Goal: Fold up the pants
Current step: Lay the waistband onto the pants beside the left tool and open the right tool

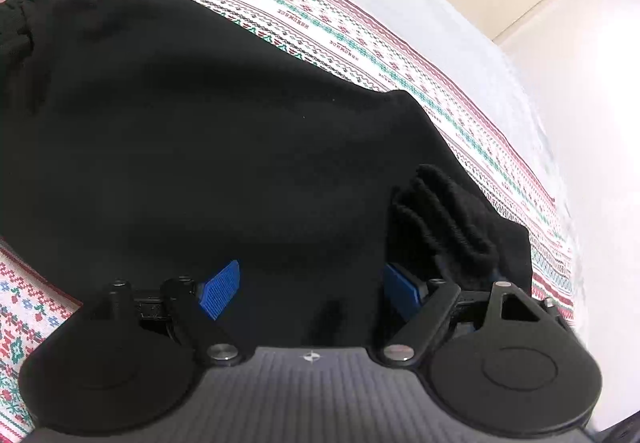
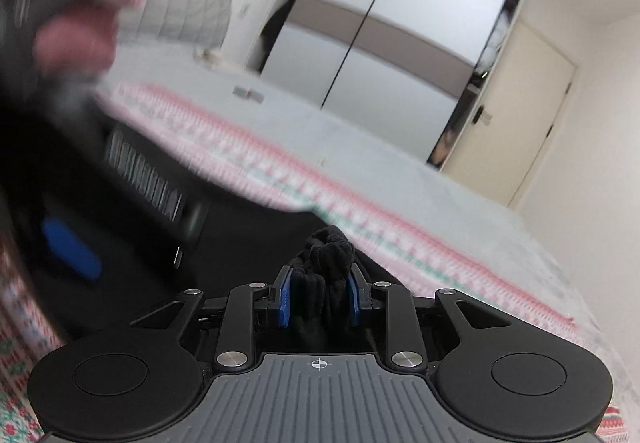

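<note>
Pants [image 2: 326,267] pinched in right hand-held gripper [image 2: 318,299]; left hand-held gripper [image 1: 308,289] wide.

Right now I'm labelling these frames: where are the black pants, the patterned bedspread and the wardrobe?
black pants [image 1: 180,123], left wrist view, middle of the dark fabric.
patterned bedspread [image 1: 304,15], left wrist view, striped band beyond the pants.
wardrobe [image 2: 384,43], right wrist view, sliding door panels.

Right gripper [image 2: 319,299] clamped, left gripper [image 1: 308,291] wide.

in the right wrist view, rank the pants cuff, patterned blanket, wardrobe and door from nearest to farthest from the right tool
1. pants cuff, bunched between the right tool pads
2. patterned blanket, just beyond, across the bed
3. wardrobe and door, at the far wall; too close to call
</note>
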Demonstrator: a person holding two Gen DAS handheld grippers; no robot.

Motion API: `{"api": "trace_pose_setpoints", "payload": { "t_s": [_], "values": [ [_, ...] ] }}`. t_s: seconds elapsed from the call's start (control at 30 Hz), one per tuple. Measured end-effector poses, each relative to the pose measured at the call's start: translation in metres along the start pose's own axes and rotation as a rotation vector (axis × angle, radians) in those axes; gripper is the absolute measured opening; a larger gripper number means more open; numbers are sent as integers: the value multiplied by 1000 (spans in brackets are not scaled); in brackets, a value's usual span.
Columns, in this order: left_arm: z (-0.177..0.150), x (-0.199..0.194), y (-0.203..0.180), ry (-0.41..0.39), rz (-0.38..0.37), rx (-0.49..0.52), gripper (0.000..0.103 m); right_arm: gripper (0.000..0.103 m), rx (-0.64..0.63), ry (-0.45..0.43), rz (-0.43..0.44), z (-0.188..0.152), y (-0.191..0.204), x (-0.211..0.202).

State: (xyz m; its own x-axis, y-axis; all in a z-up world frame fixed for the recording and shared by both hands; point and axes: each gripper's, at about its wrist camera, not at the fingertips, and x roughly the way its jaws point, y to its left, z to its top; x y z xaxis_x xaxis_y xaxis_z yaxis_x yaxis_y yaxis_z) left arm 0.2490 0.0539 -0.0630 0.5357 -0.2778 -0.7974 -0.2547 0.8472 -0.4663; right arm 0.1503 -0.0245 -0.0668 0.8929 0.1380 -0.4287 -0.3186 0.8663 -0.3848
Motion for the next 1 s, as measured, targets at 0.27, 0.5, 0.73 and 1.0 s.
{"api": "trace_pose_setpoints", "payload": {
  "t_s": [0.27, 0.5, 0.73, 1.0],
  "values": [
    [6, -6, 2, -28, -6, -20, 99, 26, 20, -11, -54, -5, 16, -8],
    [6, -6, -1, -27, -2, -8, 99, 29, 23, 83, 42, -13, 22, 2],
    [6, -11, -5, -61, -9, 9, 97, 58, -183, 195, 220, -15, 36, -26],
    [-18, -13, -50, -141, -141, 158, 94, 53, 137, 201, 214, -14, -82, -53]
  ]
}}
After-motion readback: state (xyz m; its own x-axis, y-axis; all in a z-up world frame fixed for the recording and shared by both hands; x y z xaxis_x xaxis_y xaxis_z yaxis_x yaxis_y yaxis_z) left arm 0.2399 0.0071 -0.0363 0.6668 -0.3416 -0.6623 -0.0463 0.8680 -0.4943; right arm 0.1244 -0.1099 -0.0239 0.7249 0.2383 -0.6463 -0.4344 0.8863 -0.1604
